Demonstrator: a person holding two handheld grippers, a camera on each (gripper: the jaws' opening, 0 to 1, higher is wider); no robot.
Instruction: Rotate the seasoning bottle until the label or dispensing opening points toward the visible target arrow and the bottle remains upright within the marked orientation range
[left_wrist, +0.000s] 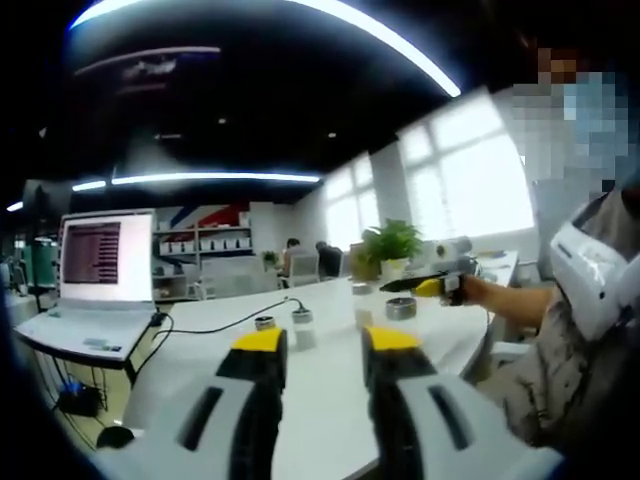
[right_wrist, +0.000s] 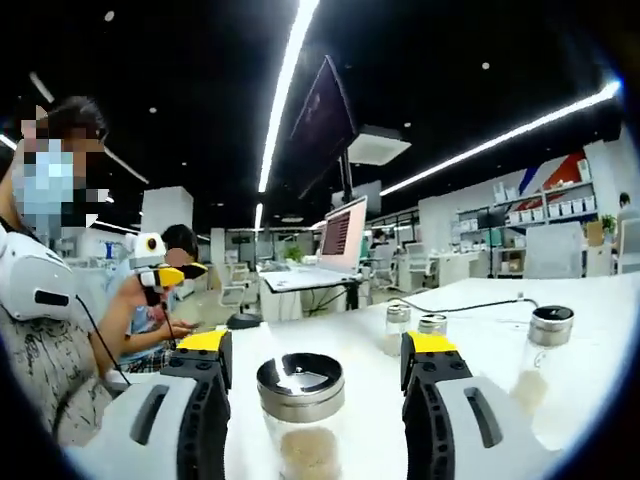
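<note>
— Where's the bottle?
— Right between my right gripper (right_wrist: 314, 362), jaws spread, touching nothing: clear glass seasoning bottle with metal shaker lid (right_wrist: 300, 392), upright on the white table (right_wrist: 480, 310), centred for twisting.
— Left?
— Left gripper (left_wrist: 324, 342) released, hovering.

**Two low views across one surface**

The left gripper view looks low along the white surface (left_wrist: 330, 390) toward laptop (left_wrist: 95, 275) and windows, with the bottles far off. The right gripper view faces the opposite way, close over a bottle (right_wrist: 300, 405) between its jaws. Both share the surface, laptop (right_wrist: 340, 235) and person (right_wrist: 40, 330).
</note>
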